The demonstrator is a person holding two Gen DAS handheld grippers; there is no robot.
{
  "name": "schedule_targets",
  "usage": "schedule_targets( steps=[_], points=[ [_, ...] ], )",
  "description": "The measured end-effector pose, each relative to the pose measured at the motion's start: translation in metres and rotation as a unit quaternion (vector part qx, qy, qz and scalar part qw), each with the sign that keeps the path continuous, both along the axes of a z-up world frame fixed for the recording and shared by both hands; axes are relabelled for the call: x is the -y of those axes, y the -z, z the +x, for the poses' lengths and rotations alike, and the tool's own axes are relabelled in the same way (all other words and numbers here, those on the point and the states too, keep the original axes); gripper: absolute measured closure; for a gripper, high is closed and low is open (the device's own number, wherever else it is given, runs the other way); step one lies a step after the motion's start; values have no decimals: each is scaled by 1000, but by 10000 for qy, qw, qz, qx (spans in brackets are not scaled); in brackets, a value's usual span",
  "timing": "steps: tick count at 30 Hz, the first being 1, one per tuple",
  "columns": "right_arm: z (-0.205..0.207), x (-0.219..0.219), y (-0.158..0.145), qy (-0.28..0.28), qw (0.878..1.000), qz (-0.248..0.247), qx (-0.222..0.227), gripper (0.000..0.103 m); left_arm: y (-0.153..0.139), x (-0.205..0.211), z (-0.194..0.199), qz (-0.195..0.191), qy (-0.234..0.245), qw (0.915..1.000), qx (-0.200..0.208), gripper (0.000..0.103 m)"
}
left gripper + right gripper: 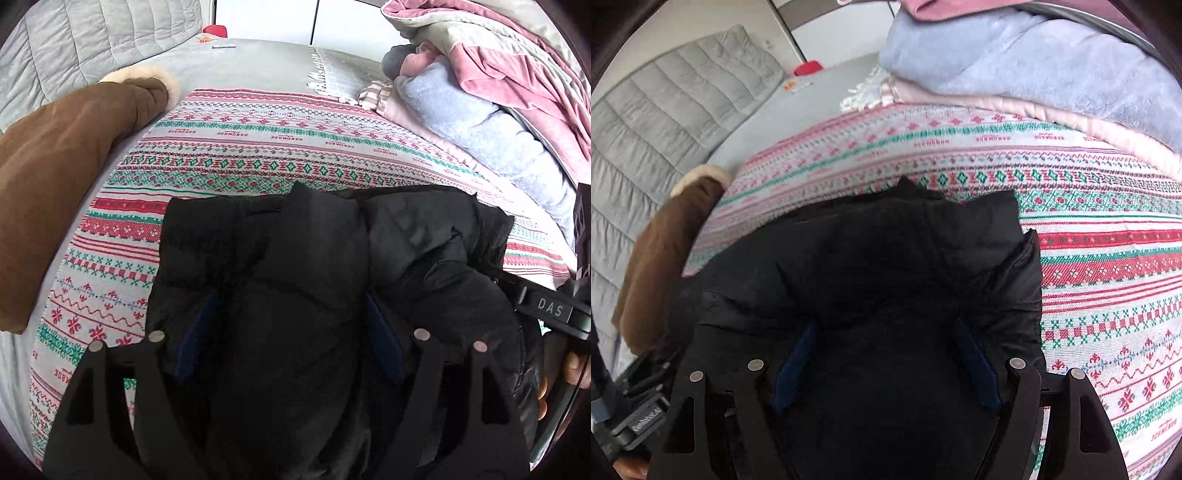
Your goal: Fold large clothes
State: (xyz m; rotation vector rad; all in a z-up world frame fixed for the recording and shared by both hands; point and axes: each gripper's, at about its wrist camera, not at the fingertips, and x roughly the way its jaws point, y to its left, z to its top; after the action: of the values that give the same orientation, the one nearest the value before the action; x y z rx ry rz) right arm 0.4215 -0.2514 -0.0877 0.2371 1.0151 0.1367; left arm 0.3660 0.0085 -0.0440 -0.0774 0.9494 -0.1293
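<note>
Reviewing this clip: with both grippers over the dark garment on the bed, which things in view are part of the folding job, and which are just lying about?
Part of the job:
- black padded jacket
- left gripper, open over it
- right gripper, open over it
- patterned blanket it lies on

Just lying about:
- brown coat with fur trim
- pile of blankets
- grey quilted headboard
- red thing at the far end

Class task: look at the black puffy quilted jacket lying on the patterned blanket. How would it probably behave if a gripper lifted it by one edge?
The black puffy quilted jacket would probably sag and unfold, since it lies in soft, rumpled folds. Its sheen suggests slippery fabric. Its padding looks airy, so probably light for its bulk.
</note>
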Motion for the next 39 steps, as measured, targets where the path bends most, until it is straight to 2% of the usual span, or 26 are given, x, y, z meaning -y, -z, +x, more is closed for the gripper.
schedule_targets(
  steps=[5,13,17,19,21,22,23,26,27,30,32,35,39],
  points=[
    [5,-9,3,-32,9996,-249,-88,24,6,2,0,114,-32,9999,17,23],
    [9,-10,9,101,9994,-341,-12,23,16,5,4,160,1,9998,88,18],
    [2,-13,-7,131,9981,-602,-99,21,16,3,2,130,53,9998,122,18],
    [-29,-3,-34,216,9991,-347,129,21,9,0,1,79,77,9999,33,19],
    [-67,12,-57,189,9986,183,462,20,-2,-6,-2,-104,75,9999,-115,19],
    [-81,20,-63,170,9978,379,521,19,-7,-10,-4,-268,62,9995,-164,19],
    [-102,32,-68,190,9961,642,573,16,-17,-18,-9,-587,49,9981,-205,19],
    [-134,59,-61,344,9913,1106,618,13,-38,-37,-26,-1221,-55,9924,-162,19],
    [-141,69,-51,453,9900,1244,484,13,-45,-44,-35,-1301,-56,9914,-130,19],
    [-143,84,-27,777,9872,1391,40,13,-54,-60,-60,-1082,-21,9941,-77,19],
    [-146,93,-23,840,9816,1715,-43,13,-51,-72,-74,-955,-25,9954,-113,19],
    [-149,98,-27,809,9753,2055,-24,13,-33,-89,-86,-1079,-18,9931,-455,19],
    [-153,89,-36,660,9761,2071,55,13,-9,-106,-99,-1238,-87,9883,-881,19]
  ],
)
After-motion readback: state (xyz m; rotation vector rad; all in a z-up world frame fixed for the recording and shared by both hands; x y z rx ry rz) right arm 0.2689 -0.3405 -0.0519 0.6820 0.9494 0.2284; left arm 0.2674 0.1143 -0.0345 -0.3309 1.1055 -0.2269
